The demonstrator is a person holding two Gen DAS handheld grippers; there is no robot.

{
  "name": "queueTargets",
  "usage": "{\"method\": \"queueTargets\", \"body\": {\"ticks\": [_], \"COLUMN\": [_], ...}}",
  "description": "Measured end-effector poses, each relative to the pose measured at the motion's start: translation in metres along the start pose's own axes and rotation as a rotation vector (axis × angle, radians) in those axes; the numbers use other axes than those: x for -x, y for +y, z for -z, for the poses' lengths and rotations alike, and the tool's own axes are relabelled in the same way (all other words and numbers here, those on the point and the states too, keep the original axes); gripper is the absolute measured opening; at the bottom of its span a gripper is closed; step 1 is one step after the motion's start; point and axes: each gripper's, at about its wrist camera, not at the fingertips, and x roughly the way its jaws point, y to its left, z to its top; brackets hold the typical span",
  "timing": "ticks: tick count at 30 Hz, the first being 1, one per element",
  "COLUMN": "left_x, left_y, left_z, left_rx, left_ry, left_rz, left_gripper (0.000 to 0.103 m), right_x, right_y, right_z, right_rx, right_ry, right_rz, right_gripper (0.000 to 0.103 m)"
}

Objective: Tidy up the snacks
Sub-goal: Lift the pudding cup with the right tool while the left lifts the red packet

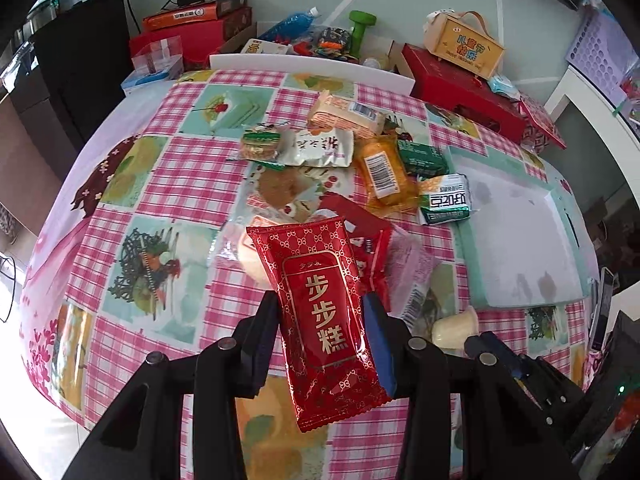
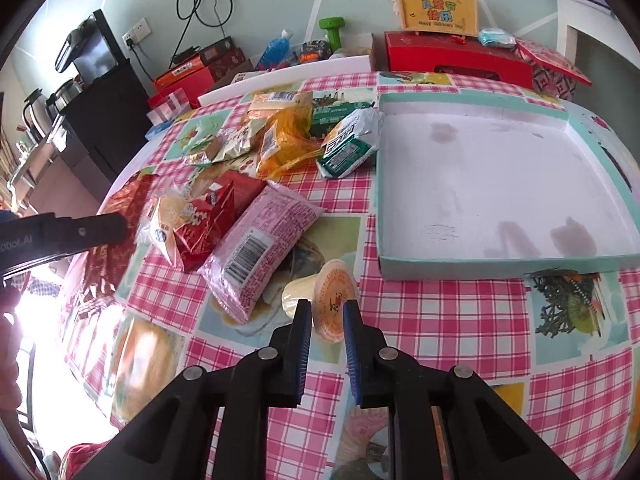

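My left gripper [image 1: 322, 300] is shut on a red snack packet with gold characters [image 1: 324, 316] and holds it above the table. My right gripper [image 2: 327, 308] is shut on a small jelly cup with an orange lid [image 2: 334, 300], tipped on its side near the table's front. A shallow white tray with a teal rim [image 2: 472, 184] lies at the right and has nothing in it; it also shows in the left wrist view [image 1: 516, 240]. A pile of packets lies left of it: pink [image 2: 260, 248], orange [image 2: 282, 148], green and white [image 2: 348, 144].
The table has a pink checked cloth [image 2: 440, 320]. A red box [image 2: 456, 60] with a yellow carry case [image 2: 438, 10] on it stands behind the tray. Boxes, a blue bottle [image 2: 276, 50] and a green dumbbell [image 2: 334, 32] crowd the back edge. The left gripper's arm [image 2: 60, 234] shows at the left.
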Motion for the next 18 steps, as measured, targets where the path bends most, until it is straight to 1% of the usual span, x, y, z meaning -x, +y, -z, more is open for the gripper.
{"method": "queueTargets", "body": {"ticks": [1,3,5,6,10,12,14,16,18], "left_x": [-0.002,-0.007,-0.013,-0.016,-0.028,-0.034,-0.039,-0.045,-0.052], "left_y": [-0.008,-0.021,-0.033,-0.038,-0.053,-0.055,-0.056,-0.056,-0.053], "left_z": [-0.002,-0.006,-0.010,-0.012,-0.018,-0.019,-0.017,-0.014,-0.011], "left_rx": [-0.002,-0.007,-0.009,-0.007,-0.018,-0.010,-0.011,-0.022,-0.015], "left_ry": [0.001,0.013,0.021,0.030,0.045,0.050,0.052,0.055,0.067], "left_rz": [0.009,0.021,0.040,0.044,0.051,0.054,0.038,0.026,0.037], "left_gripper": [0.044,0.044,0.044,0.044,0.044,0.044,0.044,0.044,0.044], "right_x": [0.001,-0.001,-0.002,-0.002,-0.007,-0.015,-0.019,-0.021,-0.023], "right_y": [-0.001,-0.002,-0.002,-0.001,0.007,0.012,0.015,0.014,0.015], "right_z": [0.000,0.000,0.000,0.000,-0.002,-0.002,0.000,0.000,0.001], "right_rx": [-0.005,-0.014,-0.010,-0.004,0.037,0.063,0.078,0.072,0.078], "right_ry": [-0.006,-0.004,0.003,0.001,-0.002,0.023,0.039,0.046,0.051], "right_rz": [0.000,-0.013,-0.017,-0.018,-0.024,-0.011,0.015,0.014,0.021], "right_gripper": [0.019,0.025,0.039,0.041,0.042,0.042,0.042,0.042,0.044]}}
